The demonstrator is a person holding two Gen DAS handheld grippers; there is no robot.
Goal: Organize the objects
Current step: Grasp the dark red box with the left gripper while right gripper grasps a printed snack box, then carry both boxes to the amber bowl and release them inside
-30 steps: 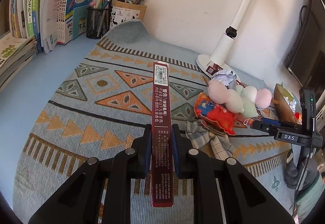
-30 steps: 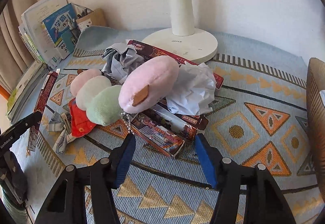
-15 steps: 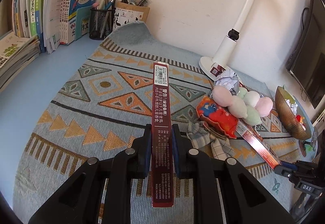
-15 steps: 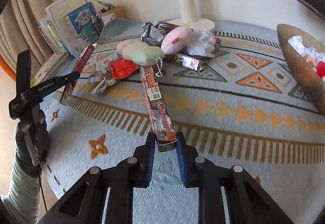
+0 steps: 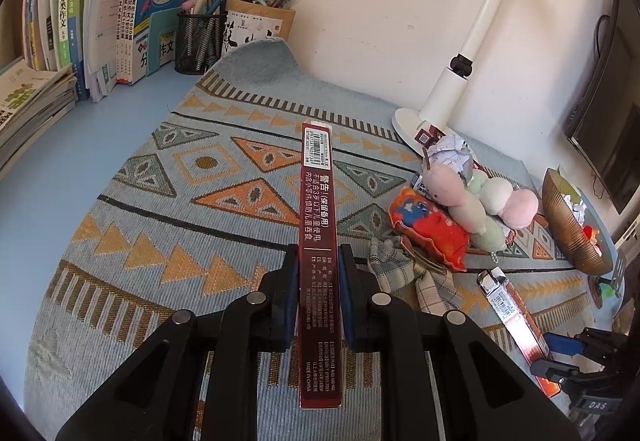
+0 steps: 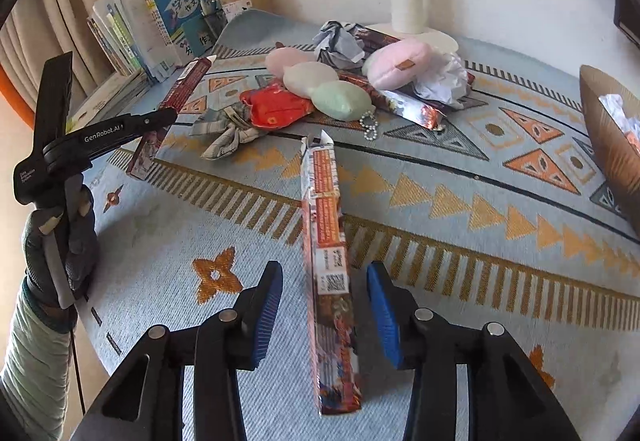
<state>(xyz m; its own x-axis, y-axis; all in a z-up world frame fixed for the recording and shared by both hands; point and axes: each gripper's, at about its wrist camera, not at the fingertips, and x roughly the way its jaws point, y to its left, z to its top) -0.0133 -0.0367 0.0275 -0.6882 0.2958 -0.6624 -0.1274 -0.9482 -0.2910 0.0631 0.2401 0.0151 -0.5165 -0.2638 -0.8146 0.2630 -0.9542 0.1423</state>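
Left gripper (image 5: 318, 297) is clamped tight on the dark red box (image 5: 319, 241), pads pressing both long faces, box pointing out over the rug (image 5: 120, 241); leave that grip alone and keep the hand level.

Right gripper (image 6: 325, 315): jaws have just been opening and now stand partly apart with the second box (image 6: 330, 273) lying flat on the rug between them; neither blue pad touches it, so it's released, not held.

My read: you're setting boxes out of the clutter pile; this one is down near the rug's front edge, well clear of the plush toy (image 6: 340, 81), the red packet (image 6: 276, 107) and the crumpled paper (image 6: 440, 81) near the lamp (image 6: 408, 1).

To finish clean:
- open a bit wider before backing off; the pads sit close either side and a drag would skew the box;
- pull straight back along its long axis, no twist;
- check it lies flat, far flap looks torn open;
- then bring the left box alongside, parallel, just beside it; lower it to the rug before letting go, don't drop it.

Another box (image 6: 408, 107) is under the plush toy; lift the toy first rather than yanking.
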